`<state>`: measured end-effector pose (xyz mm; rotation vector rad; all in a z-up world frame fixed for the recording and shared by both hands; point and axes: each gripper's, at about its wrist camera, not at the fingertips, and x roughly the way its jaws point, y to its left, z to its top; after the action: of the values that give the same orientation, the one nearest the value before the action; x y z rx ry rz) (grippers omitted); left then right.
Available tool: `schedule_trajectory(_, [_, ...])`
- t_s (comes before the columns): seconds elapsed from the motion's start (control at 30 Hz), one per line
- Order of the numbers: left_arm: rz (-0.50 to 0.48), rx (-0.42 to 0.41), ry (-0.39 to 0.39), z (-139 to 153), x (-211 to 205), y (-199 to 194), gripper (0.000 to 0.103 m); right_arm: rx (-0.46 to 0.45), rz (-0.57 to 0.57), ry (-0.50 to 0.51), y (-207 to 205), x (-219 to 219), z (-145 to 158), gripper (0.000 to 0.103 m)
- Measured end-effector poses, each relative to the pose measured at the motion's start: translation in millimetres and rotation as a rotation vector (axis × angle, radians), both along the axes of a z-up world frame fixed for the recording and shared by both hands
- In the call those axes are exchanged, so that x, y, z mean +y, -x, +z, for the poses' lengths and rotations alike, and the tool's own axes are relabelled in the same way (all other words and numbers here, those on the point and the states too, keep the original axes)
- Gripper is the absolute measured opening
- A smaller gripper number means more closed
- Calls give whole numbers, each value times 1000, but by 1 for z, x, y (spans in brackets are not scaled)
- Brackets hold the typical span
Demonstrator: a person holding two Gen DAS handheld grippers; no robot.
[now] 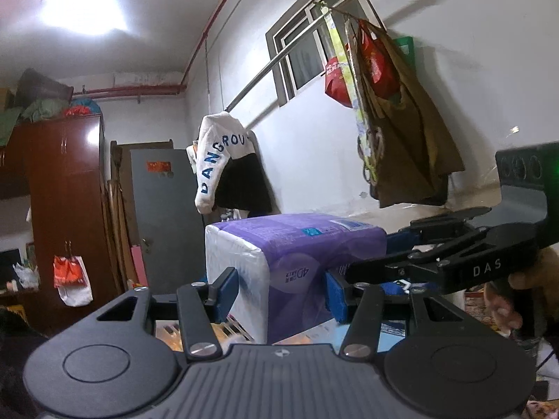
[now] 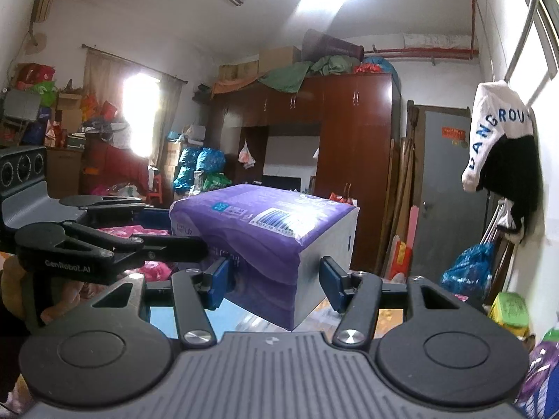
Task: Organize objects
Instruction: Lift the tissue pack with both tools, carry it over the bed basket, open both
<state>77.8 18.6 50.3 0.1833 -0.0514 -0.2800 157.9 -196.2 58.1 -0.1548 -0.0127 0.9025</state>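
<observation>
A large purple and white pack of tissue rolls (image 1: pixel 293 262) is held up in the air between both grippers. My left gripper (image 1: pixel 281 295) is shut on one corner of it, blue pads pressing both sides. My right gripper (image 2: pixel 276 282) is shut on the opposite corner of the pack (image 2: pixel 272 234). The right gripper also shows at the right of the left wrist view (image 1: pixel 436 255), and the left gripper at the left of the right wrist view (image 2: pixel 115 241). The pack's underside is hidden.
A brown wardrobe (image 2: pixel 353 160) with bundles on top stands behind, beside a grey door (image 2: pixel 447 195). A white and black jacket (image 1: pixel 223 167) and bags (image 1: pixel 394 122) hang from a rail by the window. Cluttered boxes and bags (image 2: pixel 70 118) line the far left.
</observation>
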Motion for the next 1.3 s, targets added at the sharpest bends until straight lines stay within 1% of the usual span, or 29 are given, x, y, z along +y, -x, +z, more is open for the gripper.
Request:
schedule_trajectory(0.17, [21,25,1,24,8,-40,56,25,-13,4,-31,12,13,58])
schedule_trajectory(0.3, [35,55,-4,29,16,-68,57,62,-21,23,-52,20,10,58])
schedule_trajectory(0.43, [46,103,-15,24,21,-94,57,83,-45,57,-63,28,1,58])
schedule_trajectory(0.63, [69,149,-21,16,24,-114,57,134,-45,69,-79,31,-8,58])
schedule_trajectory(0.77, [82,205,-21,9,25,-135,58,165,-69,101,-88,37,-15,58])
schedule_trajectory(0.97, [104,257,-34,-2,24,-153,59,204,-97,124,-96,40,-22,58])
schedule_trajectory(1.03, [113,282,-44,-4,22,-160,62,214,-107,139,-99,42,-24,59])
schedule_trajectory(1.1, [128,312,-71,-9,20,-168,63,225,-130,173,-106,48,-26,59])
schedule_trajectory(1.13, [149,311,-91,-11,18,-169,65,209,-162,179,-105,49,-27,63])
schedule_trajectory(1.17, [169,305,-106,-13,16,-169,67,190,-204,190,-104,50,-28,73])
schedule_trajectory(1.2, [189,301,-123,-15,14,-168,71,180,-235,200,-101,50,-29,78])
schedule_trajectory(1.23, [203,297,-132,-15,13,-166,74,185,-248,203,-100,48,-30,87])
schedule_trajectory(1.3, [201,287,-108,-13,19,-153,74,201,-254,173,-91,37,-30,88])
